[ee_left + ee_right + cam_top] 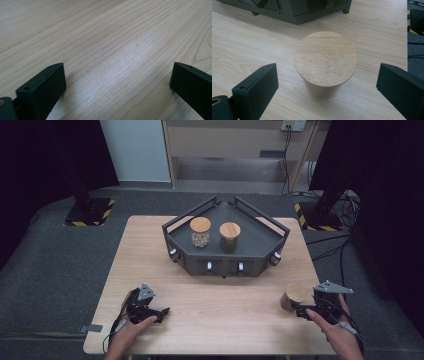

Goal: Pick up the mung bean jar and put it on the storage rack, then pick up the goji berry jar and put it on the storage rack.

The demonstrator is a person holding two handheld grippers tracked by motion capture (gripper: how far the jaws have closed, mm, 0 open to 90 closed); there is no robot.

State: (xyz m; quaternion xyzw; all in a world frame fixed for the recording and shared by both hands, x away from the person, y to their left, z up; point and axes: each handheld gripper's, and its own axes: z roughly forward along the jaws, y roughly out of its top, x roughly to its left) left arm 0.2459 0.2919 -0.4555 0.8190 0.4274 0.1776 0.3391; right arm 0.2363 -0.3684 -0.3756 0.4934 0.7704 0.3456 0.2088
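The jar (325, 63) is stood on the table (220, 320) directly ahead of the right gripper (325, 82), between its spread jaws and untouched by either. The tray (252, 247) is placed farther ahead of that gripper, beyond the jar; two lidded jars (200, 232) (230, 237) are set side by side in it. Bare table is found between the jaws of the left gripper (117, 80), which is held well apart from the right gripper, to its left.

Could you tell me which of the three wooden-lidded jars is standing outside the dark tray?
The jar by the right gripper: this lone jar stands on the bare table between the open jaws, while the two other jars stand in the tray.
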